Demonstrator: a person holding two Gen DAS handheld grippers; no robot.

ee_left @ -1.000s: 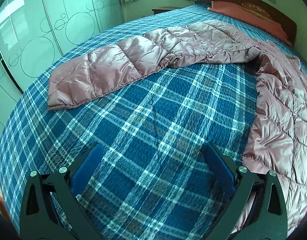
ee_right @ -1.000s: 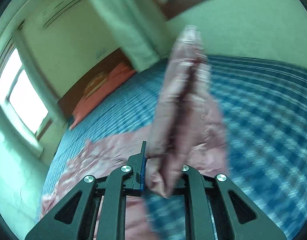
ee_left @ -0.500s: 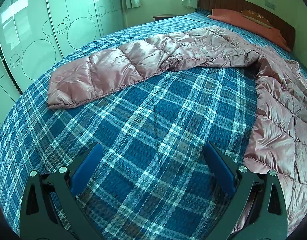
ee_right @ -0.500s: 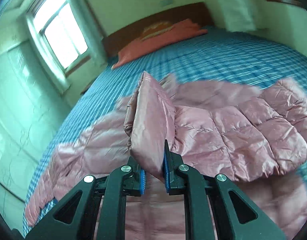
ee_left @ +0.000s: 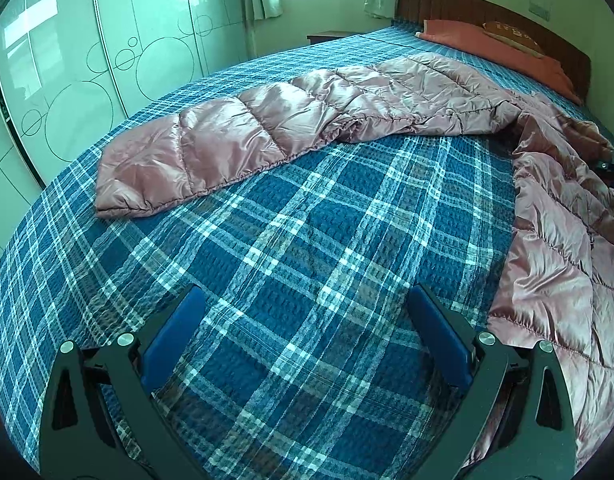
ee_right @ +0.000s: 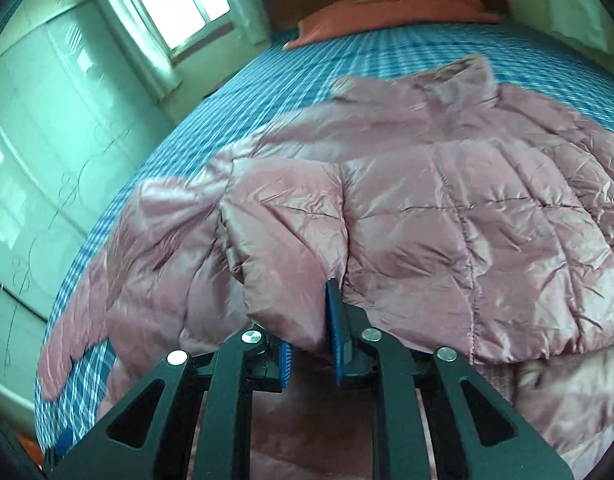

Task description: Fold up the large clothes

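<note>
A pink quilted down jacket [ee_right: 467, 200] lies spread on the blue plaid bedspread [ee_left: 307, 220]. One sleeve [ee_left: 235, 140] stretches out to the left across the bed in the left wrist view, and the jacket body [ee_left: 555, 240] lies at the right. My left gripper [ee_left: 306, 296] hovers open over bare bedspread, holding nothing. The other sleeve [ee_right: 287, 240] is folded over the jacket body. Its cuff sits between the blue pads of my right gripper [ee_right: 309, 320], whose jaws are opening while the puffy fabric still fills the gap.
Pale green wardrobe doors [ee_left: 67, 80] run along the bed's left side. A wooden headboard [ee_left: 487, 12] and an orange pillow [ee_left: 487, 40] are at the far end, with a nightstand [ee_left: 331, 36] under the window.
My right gripper has swung the sleeve from up in the air across and down onto the jacket body, and its jaws have widened a little. The left gripper has stayed put.
</note>
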